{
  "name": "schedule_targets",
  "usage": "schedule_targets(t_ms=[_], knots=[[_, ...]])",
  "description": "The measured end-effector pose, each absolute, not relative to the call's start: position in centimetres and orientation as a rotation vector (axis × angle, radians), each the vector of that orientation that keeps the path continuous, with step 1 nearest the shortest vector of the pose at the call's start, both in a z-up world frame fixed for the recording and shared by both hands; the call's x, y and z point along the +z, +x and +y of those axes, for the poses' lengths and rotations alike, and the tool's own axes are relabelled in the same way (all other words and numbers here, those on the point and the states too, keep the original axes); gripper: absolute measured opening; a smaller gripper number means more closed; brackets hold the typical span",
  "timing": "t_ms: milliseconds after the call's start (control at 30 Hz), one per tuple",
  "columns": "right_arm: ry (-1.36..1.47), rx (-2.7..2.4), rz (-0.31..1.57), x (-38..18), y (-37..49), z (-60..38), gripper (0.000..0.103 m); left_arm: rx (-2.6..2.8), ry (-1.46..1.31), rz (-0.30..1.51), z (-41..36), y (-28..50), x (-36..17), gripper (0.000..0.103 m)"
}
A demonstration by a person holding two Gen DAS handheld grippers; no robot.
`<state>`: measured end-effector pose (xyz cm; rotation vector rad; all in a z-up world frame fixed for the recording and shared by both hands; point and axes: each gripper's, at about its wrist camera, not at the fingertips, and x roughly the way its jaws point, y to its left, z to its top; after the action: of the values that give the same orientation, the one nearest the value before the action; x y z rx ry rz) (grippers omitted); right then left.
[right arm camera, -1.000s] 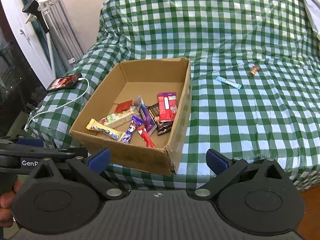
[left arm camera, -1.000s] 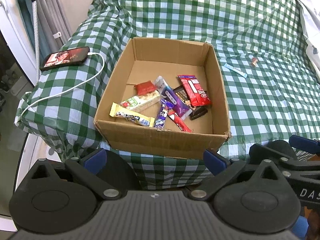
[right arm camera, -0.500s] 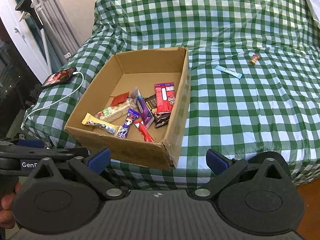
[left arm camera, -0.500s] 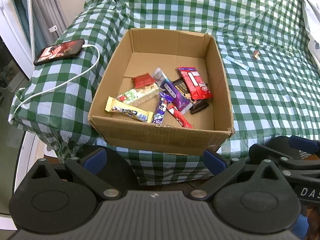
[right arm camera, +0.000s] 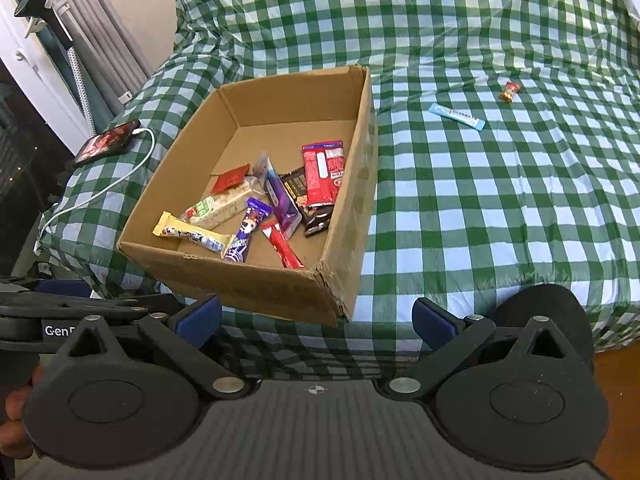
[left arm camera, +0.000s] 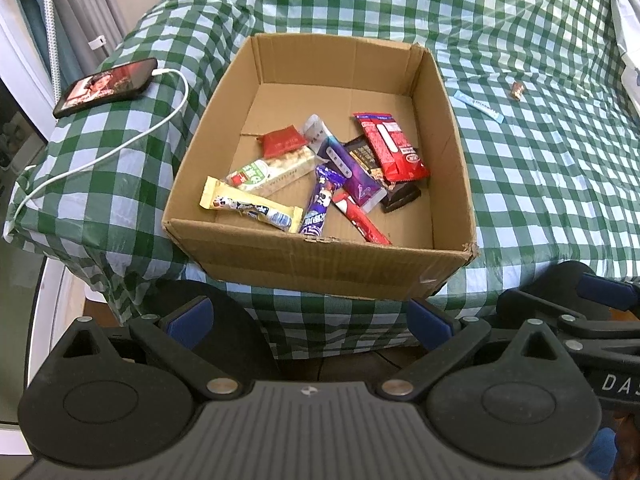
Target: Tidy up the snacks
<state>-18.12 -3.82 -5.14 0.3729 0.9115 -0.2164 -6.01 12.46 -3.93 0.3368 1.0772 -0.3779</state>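
An open cardboard box (left arm camera: 320, 268) (right arm camera: 352, 184) sits on a green checked cloth near its front edge. Inside lie several wrapped snacks: a red packet (left arm camera: 390, 146) (right arm camera: 323, 174), a purple bar (left arm camera: 320, 206) (right arm camera: 245, 232), a yellow bar (left arm camera: 250, 209) (right arm camera: 192, 235). Out on the cloth, to the right of the box, lie a light blue stick (left arm camera: 479, 106) (right arm camera: 457, 116) and a small wrapped candy (left arm camera: 517, 90) (right arm camera: 509, 91). My left gripper (left arm camera: 308, 320) and right gripper (right arm camera: 316, 320) hang open below the front edge, both holding nothing.
A phone (left arm camera: 106, 86) (right arm camera: 107, 142) with a lit screen lies on the left corner, a white cable (left arm camera: 120, 146) trailing from it. Curtains and a white stand (right arm camera: 60, 12) are at the left. A hand (right arm camera: 16, 416) holds the left gripper's handle.
Both cameras have risen and now look down more steeply into the box. The snacks, phone and loose pieces have not moved. Both grippers stay open.
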Motion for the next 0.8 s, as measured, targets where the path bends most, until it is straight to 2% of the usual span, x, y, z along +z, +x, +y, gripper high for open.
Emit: schedule_targets(t_ms=[433,800], knots=[[0.385,-0.219,0.97,-7.0,-16.2,-4.5,0.101,-0.369,0.352,1.133,11.2,-3.7,-5.8,0.103],[0.37,-0.225,0.914,-6.3,-13.4,-5.7,0.101,-0.352,0.317,1.089,9.3,0.0,-4.5,0.103]])
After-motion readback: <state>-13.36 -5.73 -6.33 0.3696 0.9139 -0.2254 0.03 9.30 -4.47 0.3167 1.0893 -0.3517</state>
